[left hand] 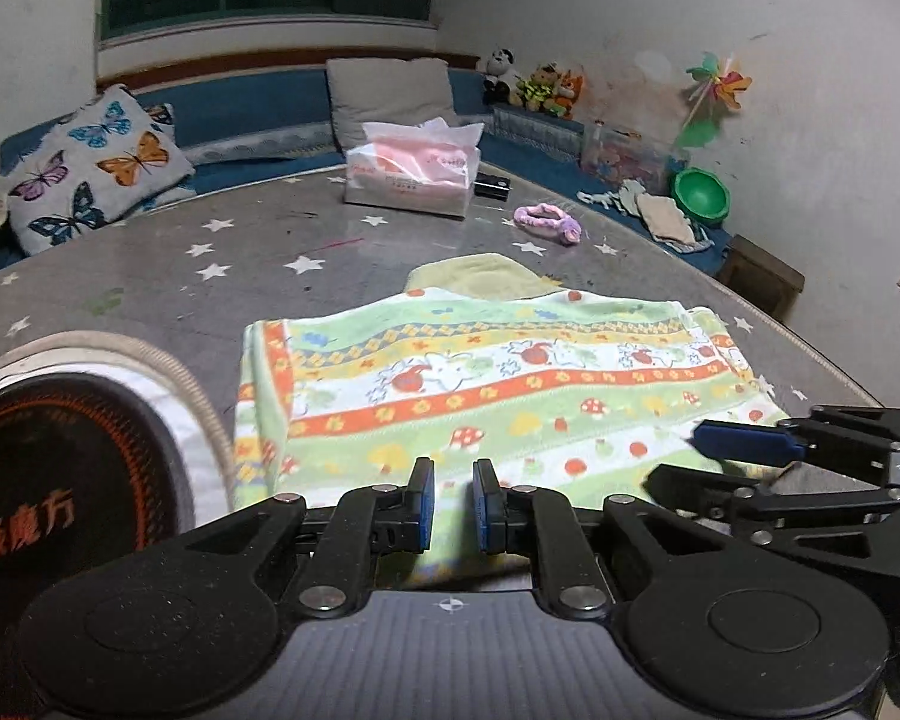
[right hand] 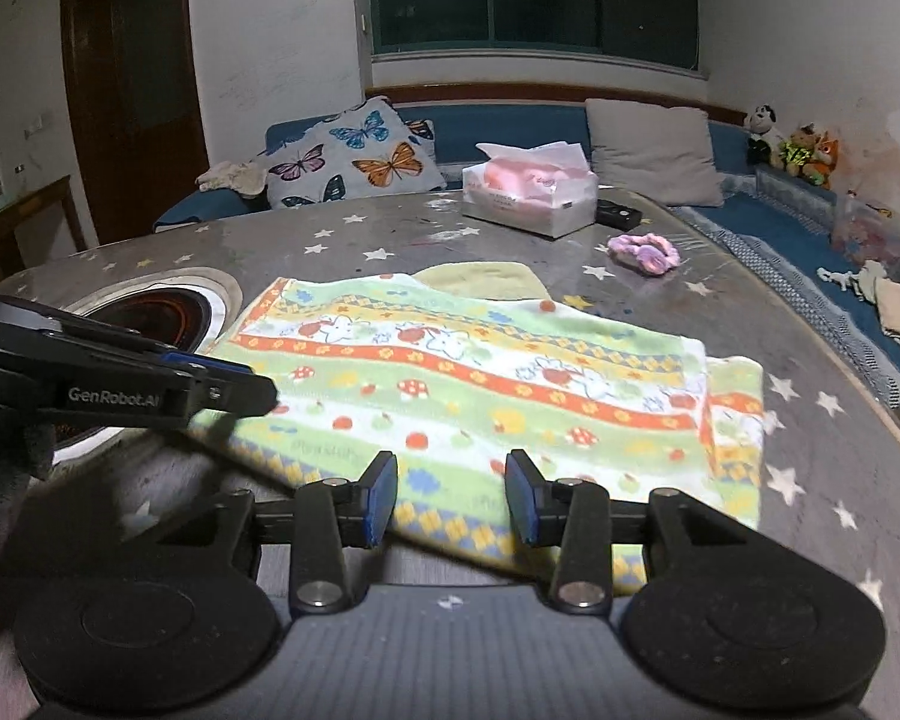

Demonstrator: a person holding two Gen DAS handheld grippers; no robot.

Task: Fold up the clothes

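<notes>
A folded towel point(left hand: 480, 384) point(right hand: 480, 372), striped green, orange and white with mushrooms and rabbits, lies flat on the grey star-patterned table point(left hand: 258, 240). A pale yellow cloth point(left hand: 480, 276) point(right hand: 480, 279) sticks out from under its far edge. My left gripper point(left hand: 453, 504) hovers over the towel's near edge, its blue pads a narrow gap apart with nothing pinched; the right wrist view shows it point(right hand: 258, 390) above the towel's left side. My right gripper point(right hand: 450, 501) stands open over the near edge, empty. The left wrist view shows it point(left hand: 690, 462) at the towel's right corner.
A round black cooktop point(left hand: 60, 468) point(right hand: 156, 312) is set into the table left of the towel. At the far side sit a tissue box point(left hand: 411, 177) point(right hand: 528, 192), a small black device point(right hand: 618, 216) and a purple scrunchie point(left hand: 546, 222) point(right hand: 645, 255). A blue bench with pillows point(right hand: 354, 162) runs behind.
</notes>
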